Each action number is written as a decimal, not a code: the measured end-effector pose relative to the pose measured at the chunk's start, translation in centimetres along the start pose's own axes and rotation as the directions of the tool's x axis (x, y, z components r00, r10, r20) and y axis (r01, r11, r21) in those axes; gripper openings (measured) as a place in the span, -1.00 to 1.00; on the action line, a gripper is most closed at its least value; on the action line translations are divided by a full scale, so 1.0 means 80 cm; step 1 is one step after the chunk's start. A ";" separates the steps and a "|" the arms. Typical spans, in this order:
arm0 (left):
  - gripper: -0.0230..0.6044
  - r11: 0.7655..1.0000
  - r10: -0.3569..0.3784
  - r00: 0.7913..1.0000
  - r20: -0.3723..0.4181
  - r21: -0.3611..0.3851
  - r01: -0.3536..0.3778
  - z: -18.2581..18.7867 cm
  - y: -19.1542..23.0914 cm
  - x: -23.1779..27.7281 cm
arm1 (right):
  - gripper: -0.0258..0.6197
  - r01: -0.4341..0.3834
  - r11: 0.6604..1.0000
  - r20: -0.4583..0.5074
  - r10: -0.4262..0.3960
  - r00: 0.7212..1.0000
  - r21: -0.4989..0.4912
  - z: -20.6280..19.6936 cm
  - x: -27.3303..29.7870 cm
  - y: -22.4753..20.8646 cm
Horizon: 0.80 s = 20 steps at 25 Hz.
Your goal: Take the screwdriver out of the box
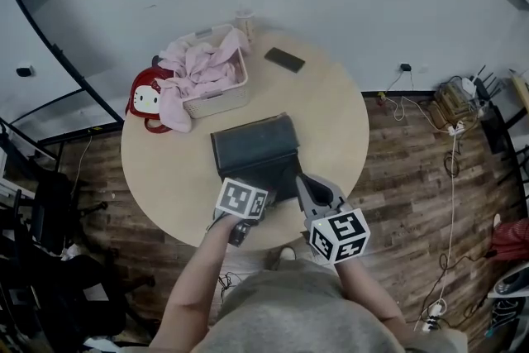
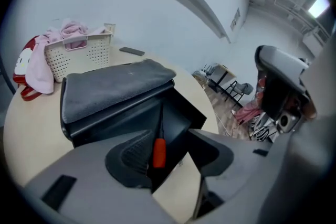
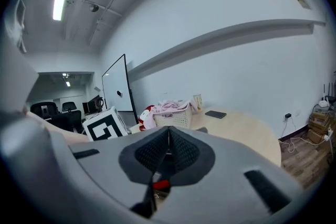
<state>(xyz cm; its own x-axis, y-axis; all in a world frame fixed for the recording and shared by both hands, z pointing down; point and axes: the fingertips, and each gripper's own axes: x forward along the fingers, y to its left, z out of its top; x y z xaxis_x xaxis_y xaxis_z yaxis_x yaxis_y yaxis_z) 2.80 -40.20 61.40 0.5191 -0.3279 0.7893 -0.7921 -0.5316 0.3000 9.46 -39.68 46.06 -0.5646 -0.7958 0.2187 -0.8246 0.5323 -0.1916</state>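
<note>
Screwdriver (image 2: 158,151) in box (image 2: 184,113), between parted jaws, left gripper (image 2: 170,153)

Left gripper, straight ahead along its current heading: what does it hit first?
Most likely the screwdriver: its red handle lies in the open box, right in the gap between the open jaws of the left gripper. Depth is unclear, so the box's inner wall could come first.

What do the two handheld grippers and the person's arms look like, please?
Both the left gripper and right gripper have grey bodies with rounded jaws lined by dark ribbed pads. Each carries a white cube with black square markers. The person wears a grey top; the forearms are uncovered.
</note>
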 end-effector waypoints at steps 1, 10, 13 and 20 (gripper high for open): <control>-0.29 1.000 0.000 1.000 -0.025 0.005 0.000 0.000 0.002 0.008 | -0.92 -0.004 1.000 -0.003 0.004 1.000 0.002 -0.001 0.002 -0.003; -0.30 0.996 0.024 0.971 -0.238 0.094 -0.002 -0.019 0.012 0.063 | -0.92 -0.013 1.000 -0.032 0.014 0.999 0.024 -0.012 0.012 -0.031; -0.39 0.993 0.049 0.964 -0.263 0.119 -0.018 -0.021 0.015 0.074 | -0.92 -0.010 1.000 -0.041 0.011 0.999 0.030 -0.016 0.015 -0.037; -0.51 0.970 0.146 0.946 -0.290 0.230 -0.079 -0.020 0.033 0.091 | -0.92 -0.008 0.999 -0.059 0.010 0.998 0.043 -0.023 0.021 -0.048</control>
<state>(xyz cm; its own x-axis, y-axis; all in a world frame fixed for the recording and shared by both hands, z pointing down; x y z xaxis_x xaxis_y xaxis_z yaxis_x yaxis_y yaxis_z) 3.98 -42.75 68.79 0.2819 -0.1608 0.9459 -0.7356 -0.6692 0.1055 11.61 -42.52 48.93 -0.5742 -0.7720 0.2726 -0.8179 0.5257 -0.2340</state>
